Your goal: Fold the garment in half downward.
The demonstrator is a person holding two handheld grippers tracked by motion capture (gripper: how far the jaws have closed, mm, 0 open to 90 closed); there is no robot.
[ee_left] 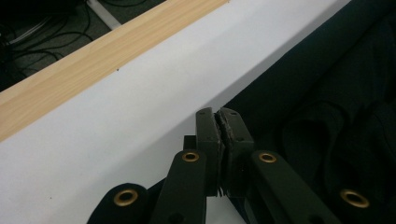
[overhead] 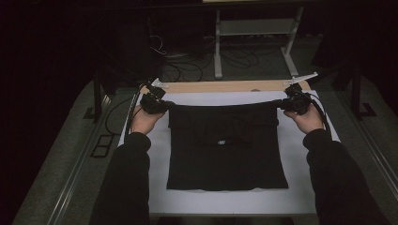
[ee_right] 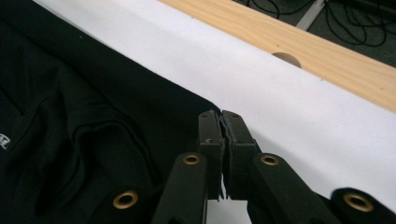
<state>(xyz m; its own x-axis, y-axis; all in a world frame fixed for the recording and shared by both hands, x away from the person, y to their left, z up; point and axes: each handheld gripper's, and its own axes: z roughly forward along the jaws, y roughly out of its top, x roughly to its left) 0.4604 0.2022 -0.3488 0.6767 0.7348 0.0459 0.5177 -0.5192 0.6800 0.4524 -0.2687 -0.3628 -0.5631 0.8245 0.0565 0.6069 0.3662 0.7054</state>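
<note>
Left tongs (overhead: 165, 104): yours, clamped on the black garment's (overhead: 225, 150) far left corner.
Right tongs (overhead: 280, 103): pressed together, seemingly pinching the far right corner.
Garment: flat on the white table (overhead: 300, 159).

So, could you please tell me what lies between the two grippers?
In the high view, the far edge of the black garment spans the stretch from the left gripper to the right gripper, lying on the white sheet.

The room is dim, its walls lost in darkness. A white-covered tabletop (overhead: 300, 187) with a wooden far edge (overhead: 225, 86) stands on grey floor (overhead: 61, 159). Beyond it, black cables (overhead: 187, 65) trail beside a white metal stand (overhead: 218, 47).
</note>
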